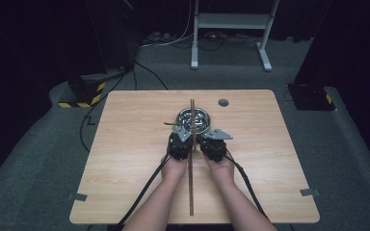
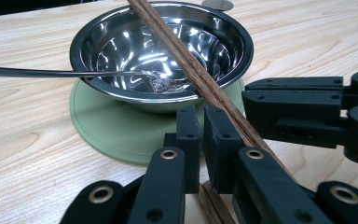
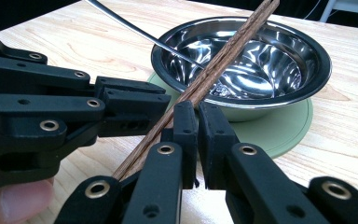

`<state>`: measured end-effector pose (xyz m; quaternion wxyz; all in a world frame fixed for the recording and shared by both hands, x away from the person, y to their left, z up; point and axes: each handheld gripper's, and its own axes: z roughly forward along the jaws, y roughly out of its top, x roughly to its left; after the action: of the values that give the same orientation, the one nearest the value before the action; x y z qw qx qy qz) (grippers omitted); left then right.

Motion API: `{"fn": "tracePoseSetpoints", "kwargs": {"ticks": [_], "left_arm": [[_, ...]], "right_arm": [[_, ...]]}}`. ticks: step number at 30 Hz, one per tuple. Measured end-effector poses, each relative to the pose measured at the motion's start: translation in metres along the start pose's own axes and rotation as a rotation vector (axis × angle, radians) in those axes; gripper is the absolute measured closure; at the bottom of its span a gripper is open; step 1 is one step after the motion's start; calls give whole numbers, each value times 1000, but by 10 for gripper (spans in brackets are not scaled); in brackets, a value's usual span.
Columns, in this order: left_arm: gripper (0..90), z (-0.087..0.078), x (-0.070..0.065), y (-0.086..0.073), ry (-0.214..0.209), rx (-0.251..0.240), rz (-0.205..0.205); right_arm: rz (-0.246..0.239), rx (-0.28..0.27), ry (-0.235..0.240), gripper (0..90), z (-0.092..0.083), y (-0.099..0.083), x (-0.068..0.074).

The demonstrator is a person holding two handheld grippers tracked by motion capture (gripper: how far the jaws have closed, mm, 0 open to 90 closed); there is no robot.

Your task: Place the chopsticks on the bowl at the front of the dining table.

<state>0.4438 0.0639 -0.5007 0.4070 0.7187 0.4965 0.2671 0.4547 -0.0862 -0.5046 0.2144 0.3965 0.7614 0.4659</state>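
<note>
Chopsticks (image 1: 191,159) lie across the steel bowl (image 1: 193,119) at frame centre; my left hand-held gripper (image 2: 200,135) and right hand-held gripper (image 3: 196,126) flank them, jaws nearly pressed together, pinching nothing.

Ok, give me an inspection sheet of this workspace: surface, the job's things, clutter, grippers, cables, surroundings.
Surface: wooden table, round grommet hole near far edge.
Job's things: steel bowl on green mat; wooden chopsticks lie across the bowl's rim; spoon rests in the bowl.
Clutter: nothing seen.
Grippers: left gripper and right gripper side by side at the chopsticks; both jaw pairs nearly closed, grip unclear.
Cables: black cables trail off the near edge.
Surroundings: grey carpet, white frame, hazard-striped base.
</note>
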Motion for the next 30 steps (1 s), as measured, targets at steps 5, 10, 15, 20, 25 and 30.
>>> {"fn": "tracePoseSetpoints", "kwargs": {"ticks": [5,10,15,20,25,30], "left_arm": [[845,2,-1,-1,-4,9,5],[847,2,-1,-1,-5,9,8],[846,2,-1,-1,-4,5,2],[847,2,-1,-1,-2,6,0],[843,2,1,-1,3,13,12],[842,0,1,-1,5,14,13]], "right_arm": [[-3,10,-1,858,2,-1,0],[3,12,0,858,2,-1,0],[3,8,0,858,3,-1,0],[3,10,2,858,3,-1,0],[0,4,-1,854,2,-1,0],[4,3,-2,852,0,-1,-1]]}}
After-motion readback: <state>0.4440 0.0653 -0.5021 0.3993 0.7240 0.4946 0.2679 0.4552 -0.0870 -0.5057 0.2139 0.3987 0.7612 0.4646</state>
